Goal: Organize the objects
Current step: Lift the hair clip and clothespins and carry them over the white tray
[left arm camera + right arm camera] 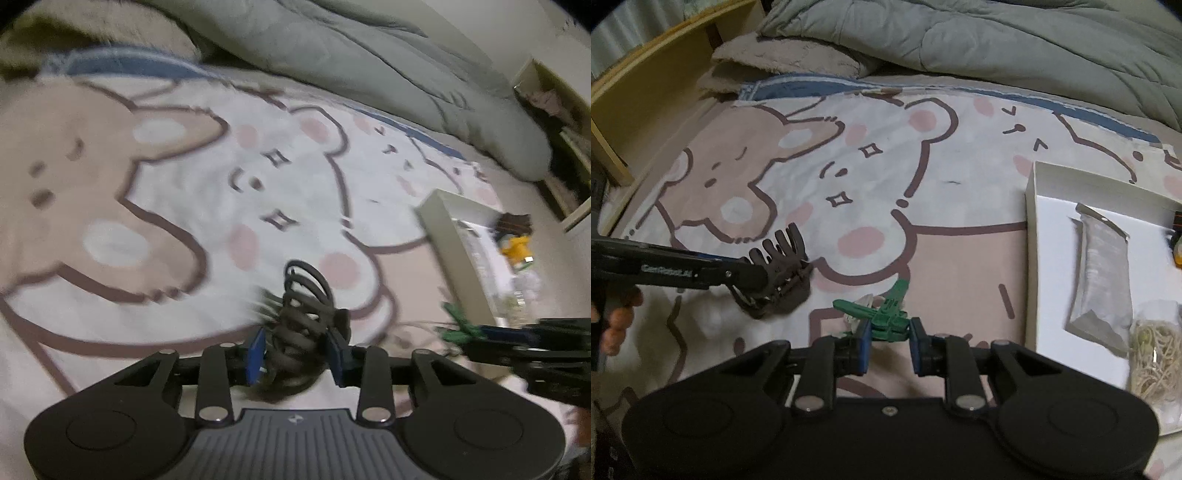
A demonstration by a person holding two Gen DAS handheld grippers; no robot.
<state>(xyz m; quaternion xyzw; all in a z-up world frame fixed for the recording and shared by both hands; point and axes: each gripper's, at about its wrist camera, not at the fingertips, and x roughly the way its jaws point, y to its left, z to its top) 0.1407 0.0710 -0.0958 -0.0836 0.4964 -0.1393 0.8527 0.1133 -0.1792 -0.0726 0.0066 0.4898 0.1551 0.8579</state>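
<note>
A dark brown hair claw clip sits between the blue pads of my left gripper, which is shut on it above the cartoon bear bedsheet. In the right wrist view the same claw clip hangs from the left gripper at the left. My right gripper is shut on a green hair clip, with a clear plastic piece just behind it. From the left wrist view, the right gripper and green clip appear at the right edge.
A white open box lies on the bed to the right, holding a silver pouch, a bag of rubber bands and a yellow item. A grey duvet is bunched at the back. A wooden bed frame borders the left.
</note>
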